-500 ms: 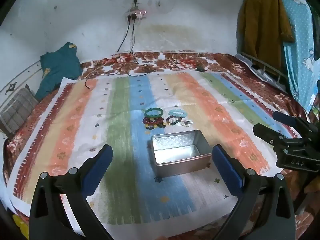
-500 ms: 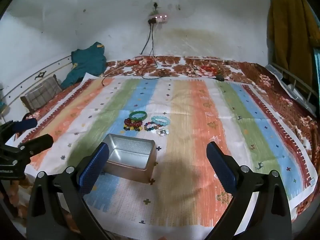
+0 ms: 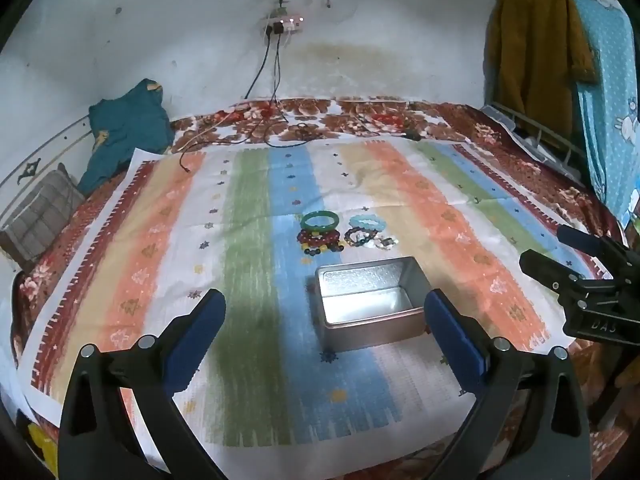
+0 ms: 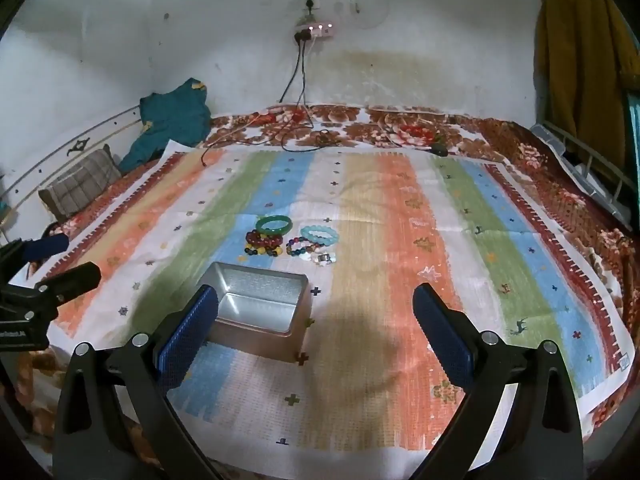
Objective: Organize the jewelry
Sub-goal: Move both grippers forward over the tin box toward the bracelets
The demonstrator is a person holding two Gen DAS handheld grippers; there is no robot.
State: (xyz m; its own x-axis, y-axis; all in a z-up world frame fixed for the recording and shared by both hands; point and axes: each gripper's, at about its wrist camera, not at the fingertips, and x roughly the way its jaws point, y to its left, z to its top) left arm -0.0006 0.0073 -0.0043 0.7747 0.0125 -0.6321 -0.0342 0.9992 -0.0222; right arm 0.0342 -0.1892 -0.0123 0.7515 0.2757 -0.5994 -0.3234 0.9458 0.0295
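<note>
An open, empty metal tin (image 3: 370, 304) (image 4: 260, 312) sits on the striped cloth on the bed. Just beyond it lies a cluster of bracelets: a green bangle (image 3: 319, 220) (image 4: 274, 225), a dark red bead bracelet (image 3: 318, 238) (image 4: 262, 242), a pale blue bead bracelet (image 3: 367, 223) (image 4: 320, 235), a multicolour bead one (image 3: 358, 237) (image 4: 302, 247) and a small whitish one (image 3: 386, 243) (image 4: 325, 258). My left gripper (image 3: 324, 332) is open and empty, held above the cloth short of the tin. My right gripper (image 4: 316, 328) is open and empty, to the tin's right; it shows in the left wrist view (image 3: 576, 268).
The striped cloth (image 3: 160, 280) (image 4: 460, 280) covers a floral bedspread. A teal garment (image 3: 124, 132) and a grey pillow (image 3: 36, 220) lie at the far left. Cables (image 3: 276, 132) trail from a wall socket. Clothes (image 3: 536, 52) hang at right, beside a metal bed rail (image 4: 584, 164).
Both views have shifted only slightly; the tin and bracelets lie as before and both grippers stay open.
</note>
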